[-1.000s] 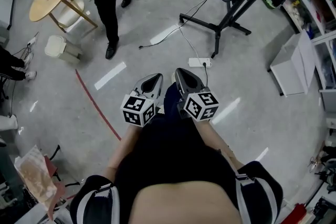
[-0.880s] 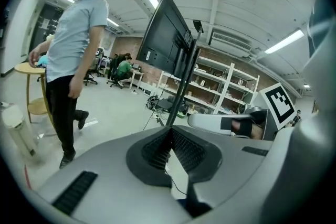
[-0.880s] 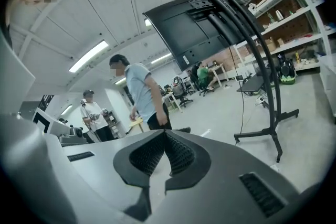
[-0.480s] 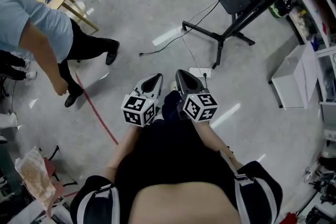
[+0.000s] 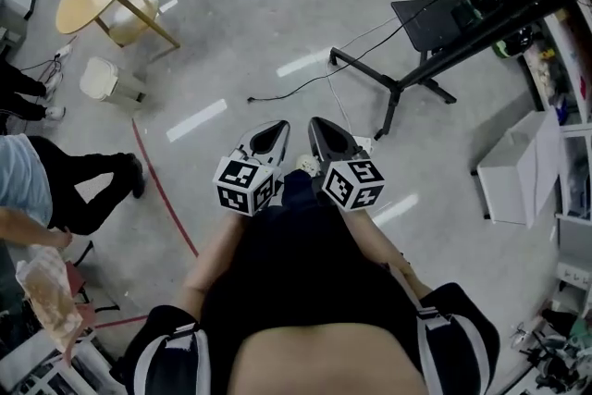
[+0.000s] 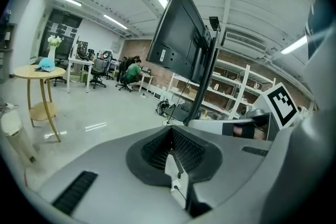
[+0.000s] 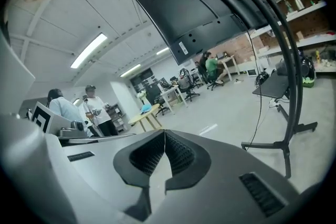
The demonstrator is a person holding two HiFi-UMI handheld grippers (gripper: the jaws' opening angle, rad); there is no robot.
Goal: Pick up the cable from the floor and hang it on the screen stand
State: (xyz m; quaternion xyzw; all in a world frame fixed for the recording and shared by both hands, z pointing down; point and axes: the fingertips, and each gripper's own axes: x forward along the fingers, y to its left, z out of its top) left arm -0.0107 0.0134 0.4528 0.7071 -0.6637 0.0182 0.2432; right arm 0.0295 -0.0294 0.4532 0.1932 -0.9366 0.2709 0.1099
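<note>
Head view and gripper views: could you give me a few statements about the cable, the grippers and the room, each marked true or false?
1. The cable lies on the floor. True.
2. The right gripper grips the cable. False: its jaws are shut on nothing.
3. The left gripper is wide open. False: its jaws are together and empty.
4. A round table stands at the head view's upper left. True.
</note>
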